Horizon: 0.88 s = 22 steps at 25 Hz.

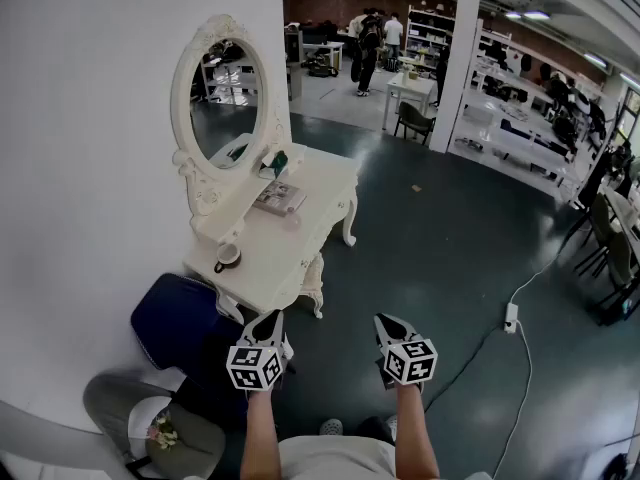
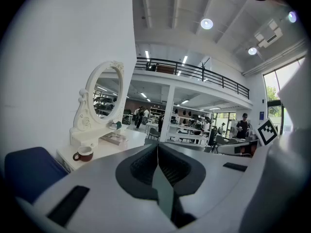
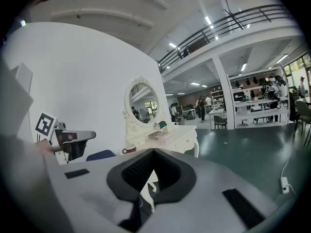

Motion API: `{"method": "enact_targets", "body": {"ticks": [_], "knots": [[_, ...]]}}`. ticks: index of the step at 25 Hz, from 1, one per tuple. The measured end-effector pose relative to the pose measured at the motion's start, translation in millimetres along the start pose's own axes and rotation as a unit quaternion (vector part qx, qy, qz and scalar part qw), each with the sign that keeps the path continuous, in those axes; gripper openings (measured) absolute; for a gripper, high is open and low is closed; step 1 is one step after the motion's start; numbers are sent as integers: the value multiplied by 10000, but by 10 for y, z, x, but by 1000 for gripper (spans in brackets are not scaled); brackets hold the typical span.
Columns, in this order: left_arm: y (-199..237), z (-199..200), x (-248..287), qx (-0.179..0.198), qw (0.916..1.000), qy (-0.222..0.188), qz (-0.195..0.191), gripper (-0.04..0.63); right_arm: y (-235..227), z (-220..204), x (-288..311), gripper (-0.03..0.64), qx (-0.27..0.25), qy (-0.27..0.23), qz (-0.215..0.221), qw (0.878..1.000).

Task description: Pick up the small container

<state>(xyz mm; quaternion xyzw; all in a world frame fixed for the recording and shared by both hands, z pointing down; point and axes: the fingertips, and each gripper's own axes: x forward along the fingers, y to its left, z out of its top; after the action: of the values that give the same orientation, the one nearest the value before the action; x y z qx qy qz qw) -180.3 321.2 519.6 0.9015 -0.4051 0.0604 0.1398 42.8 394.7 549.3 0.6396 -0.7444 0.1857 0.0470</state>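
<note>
Small container (image 1: 228, 256), brown-and-white and cup-shaped with a handle, sat at the desk's (image 1: 305, 230) near left edge; contents not visible. A flat booklet (image 1: 280, 198) lay mid-desk, with an oval mirror (image 1: 222, 108) along the back edge. Open dark floor (image 1: 440, 238) lay off the desk's right edge. Left gripper (image 1: 268, 318) and right gripper (image 1: 388, 320) hung well short of the desk, jaws closed on nothing.
</note>
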Motion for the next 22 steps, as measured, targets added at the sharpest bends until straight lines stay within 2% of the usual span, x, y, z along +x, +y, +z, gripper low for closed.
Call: {"method": "enact_targets", "body": {"ticks": [6, 10, 13, 18, 22], "knots": [[162, 75, -36, 0, 10000, -36, 31, 29, 191, 6, 79, 15, 108, -85, 124, 9998], [107, 10, 43, -50, 10000, -35, -25, 29, 53, -13, 13, 14, 65, -109, -174, 9998], [56, -52, 136, -41, 10000, -6, -63, 29, -36, -45, 13, 15, 129, -66, -134, 9998], [167, -56, 329, 30, 10000, 76, -6, 29, -148, -17, 306, 15, 173, 10, -39, 9998], [438, 97, 550, 28, 9998, -14, 214, 29, -175, 98, 736, 15, 115, 71, 207, 9997]]}}
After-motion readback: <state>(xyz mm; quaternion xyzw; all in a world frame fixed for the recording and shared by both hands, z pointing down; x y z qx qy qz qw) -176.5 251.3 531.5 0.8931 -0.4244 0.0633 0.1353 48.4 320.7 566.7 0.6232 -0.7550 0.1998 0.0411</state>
